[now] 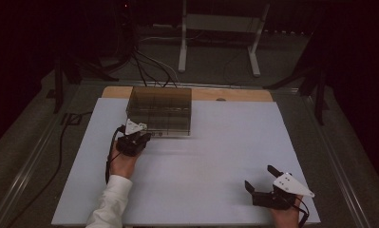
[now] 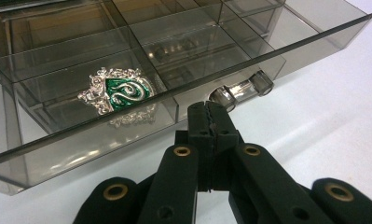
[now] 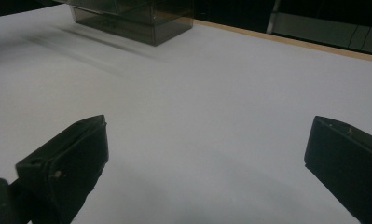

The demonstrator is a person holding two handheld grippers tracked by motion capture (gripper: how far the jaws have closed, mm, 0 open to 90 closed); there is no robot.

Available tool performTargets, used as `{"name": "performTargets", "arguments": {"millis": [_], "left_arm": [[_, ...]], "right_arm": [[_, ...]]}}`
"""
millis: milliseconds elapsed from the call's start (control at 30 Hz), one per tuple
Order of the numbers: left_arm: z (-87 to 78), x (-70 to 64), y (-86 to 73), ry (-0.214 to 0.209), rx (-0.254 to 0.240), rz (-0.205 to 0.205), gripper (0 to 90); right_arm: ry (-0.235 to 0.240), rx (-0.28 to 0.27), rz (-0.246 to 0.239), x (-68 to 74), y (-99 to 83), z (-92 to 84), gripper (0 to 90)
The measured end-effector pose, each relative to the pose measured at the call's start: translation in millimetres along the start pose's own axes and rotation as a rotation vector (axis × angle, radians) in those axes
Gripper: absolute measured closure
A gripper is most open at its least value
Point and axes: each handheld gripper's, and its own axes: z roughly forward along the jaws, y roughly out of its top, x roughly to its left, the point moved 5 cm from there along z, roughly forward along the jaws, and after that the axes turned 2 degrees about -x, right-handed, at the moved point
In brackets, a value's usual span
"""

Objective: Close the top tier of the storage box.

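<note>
Smoky plastic box (image 1: 159, 110) x1, badge (image 2: 120, 93) x1, hand-held grippers x2

A white rectangular desk (image 1: 211, 161) with a bare wooden strip along its far edge carries a smoky clear plastic compartment box (image 1: 161, 110), which rests directly on it just ahead of the left gripper (image 1: 142, 135) and well apart from the right gripper (image 1: 260, 178).

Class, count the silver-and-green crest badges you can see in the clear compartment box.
1: the crest badge lies in a front compartment of the clear box; others may be hidden behind reflections.
</note>
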Motion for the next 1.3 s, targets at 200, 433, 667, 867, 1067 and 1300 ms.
{"name": "performTargets", "arguments": {"millis": [200, 433, 667, 867, 1067, 1300], "left_arm": [[0.4, 0.6, 4.7, 0.008, -0.009, -0.002, 90.0], [1.7, 1.4, 6.0, 0.016, -0.012, -0.006, 90.0], [3.0, 2.9, 5.6, 0.021, -0.013, -0.013, 90.0], [3.9, 3.0, 6.1, 0.024, -0.018, -0.021, 90.0], [5.1, 3.8, 6.4, 0.027, -0.017, -0.025, 90.0], [6.7, 4.4, 7.4, 0.033, -0.022, -0.032, 90.0]], "right_arm": [[0.000, -0.001, -0.001, -0.1, 0.2, -0.2, 0.0], [-0.001, -0.002, 0.001, -0.6, 0.3, -0.7, 0.0], [-0.002, -0.001, 0.001, -0.5, 0.3, -0.6, 0.0], [-0.001, -0.002, -0.001, -0.4, 0.3, -0.4, 0.0], [-0.001, -0.002, 0.000, -0.4, 0.4, -0.7, 0.0], [-0.002, -0.002, 0.000, -0.3, 0.4, -0.6, 0.0]]}}
